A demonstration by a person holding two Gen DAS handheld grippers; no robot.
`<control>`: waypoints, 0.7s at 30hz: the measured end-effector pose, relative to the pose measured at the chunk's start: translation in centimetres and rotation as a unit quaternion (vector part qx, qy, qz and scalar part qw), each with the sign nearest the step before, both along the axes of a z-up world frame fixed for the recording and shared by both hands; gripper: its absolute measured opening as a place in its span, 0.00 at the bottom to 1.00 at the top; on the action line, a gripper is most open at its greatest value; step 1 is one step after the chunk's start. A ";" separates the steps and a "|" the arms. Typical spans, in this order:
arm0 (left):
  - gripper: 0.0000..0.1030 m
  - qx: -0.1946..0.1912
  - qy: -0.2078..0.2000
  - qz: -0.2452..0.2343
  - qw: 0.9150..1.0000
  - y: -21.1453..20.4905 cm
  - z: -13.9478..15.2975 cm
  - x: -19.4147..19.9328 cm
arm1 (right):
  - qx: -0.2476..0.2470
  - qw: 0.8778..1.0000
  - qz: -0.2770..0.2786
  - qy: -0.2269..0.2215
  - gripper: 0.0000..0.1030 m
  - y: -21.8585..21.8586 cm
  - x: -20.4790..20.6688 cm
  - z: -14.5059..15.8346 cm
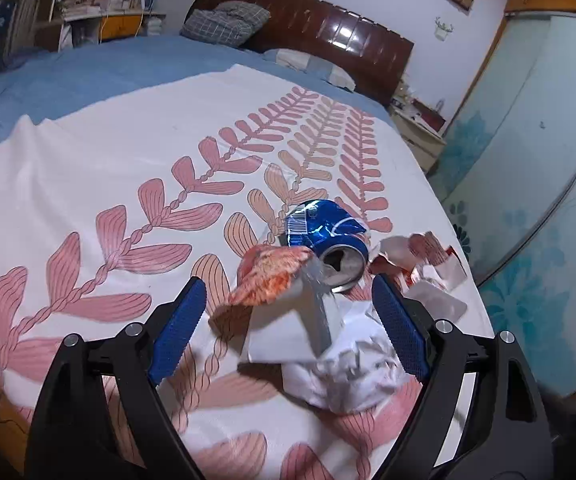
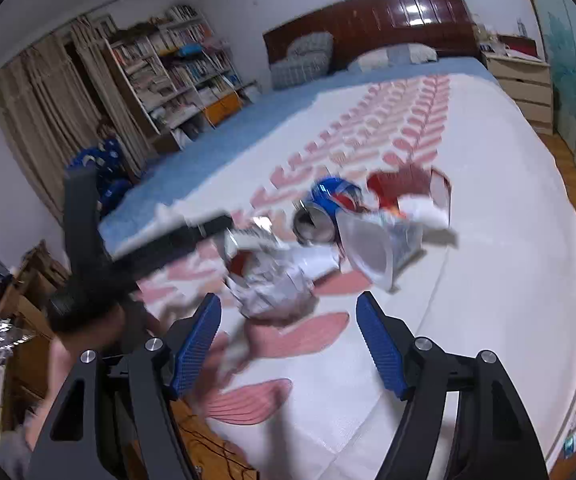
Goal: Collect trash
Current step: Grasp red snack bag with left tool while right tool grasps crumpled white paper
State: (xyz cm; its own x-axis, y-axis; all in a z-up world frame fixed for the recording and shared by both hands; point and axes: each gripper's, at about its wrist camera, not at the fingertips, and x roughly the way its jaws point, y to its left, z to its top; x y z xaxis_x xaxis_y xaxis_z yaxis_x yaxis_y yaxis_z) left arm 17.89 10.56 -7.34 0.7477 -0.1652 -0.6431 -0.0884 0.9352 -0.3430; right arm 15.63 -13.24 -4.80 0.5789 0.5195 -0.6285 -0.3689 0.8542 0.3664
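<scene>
Crumpled white paper (image 1: pixel 348 372) lies closest to me, between the spread blue pads of my left gripper (image 1: pixel 288 320), which grasps nothing yet. Just past it on the leaf-print sheet (image 1: pixel 88 200) sit a flattened white carton (image 1: pixel 288 332), an orange snack wrapper (image 1: pixel 268 276), a crushed blue can (image 1: pixel 328 236) with its mouth toward me, and torn red-and-white wrappers (image 1: pixel 428 264), all heaped near the bed's right edge. My right gripper (image 2: pixel 288 340) is likewise released, jaws apart and empty, aimed at the same heap from the foot of the bed; that view is smeared, so finer detail escapes me. Trouble I foresee: both claws converge on one pile, and the left tool (image 2: pixel 136 256) already crosses the right view, so they may collide. Closing on loose paper could also nudge the can, which looks free to roll off the near edge. Both of my hands hold the tools tilted downward, low over the sheet.
</scene>
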 end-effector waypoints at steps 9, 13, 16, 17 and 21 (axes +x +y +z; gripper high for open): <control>0.82 -0.086 0.047 0.018 0.995 1.9 -2.9 3.7 | -0.038 0.999 -0.007 0.008 0.70 4.1 5.0 -3.1; 0.79 -0.120 0.079 0.037 0.989 2.5 -4.4 4.8 | -0.055 0.998 0.017 0.025 0.61 6.6 6.7 -4.8; 0.60 -0.131 0.088 0.042 0.987 2.6 -4.8 5.1 | -0.057 0.997 0.049 0.011 0.47 7.8 6.1 -4.6; 0.56 -0.124 0.089 0.044 0.987 2.5 -4.7 5.0 | -0.055 0.997 0.054 0.005 0.47 7.9 5.9 -4.5; 0.54 -0.122 0.081 0.048 0.988 2.6 -4.2 4.8 | -0.044 0.998 0.053 0.004 0.46 7.4 5.6 -4.2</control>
